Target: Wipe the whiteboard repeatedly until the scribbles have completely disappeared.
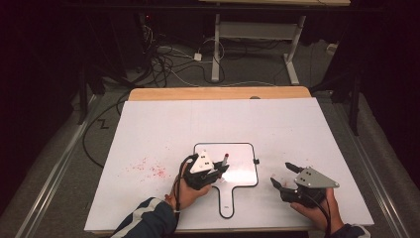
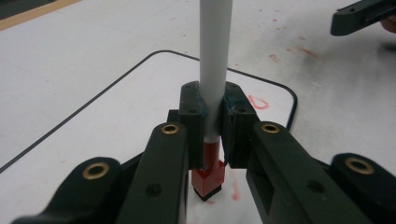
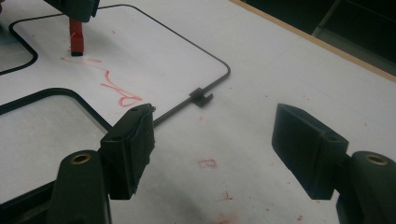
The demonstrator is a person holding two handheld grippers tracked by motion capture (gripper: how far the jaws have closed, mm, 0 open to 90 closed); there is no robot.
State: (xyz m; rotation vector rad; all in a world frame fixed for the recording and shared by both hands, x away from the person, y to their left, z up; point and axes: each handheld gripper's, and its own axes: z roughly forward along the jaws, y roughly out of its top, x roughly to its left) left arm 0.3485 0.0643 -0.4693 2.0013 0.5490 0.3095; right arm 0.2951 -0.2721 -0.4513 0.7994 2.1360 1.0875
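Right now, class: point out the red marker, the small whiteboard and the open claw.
red marker [image 2: 214, 70]: left gripper view, white barrel.
small whiteboard [image 1: 249, 146]: high view, black rim.
right claw [image 3: 212, 149]: right gripper view, gap between its tips.

Glossy whiteboard [image 1: 237, 171], matt plastic marker [image 2: 214, 60]

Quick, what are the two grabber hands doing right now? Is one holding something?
Left gripper: closed on a red marker, tip down on the small whiteboard.
Right gripper: open, holding nothing, over the table.
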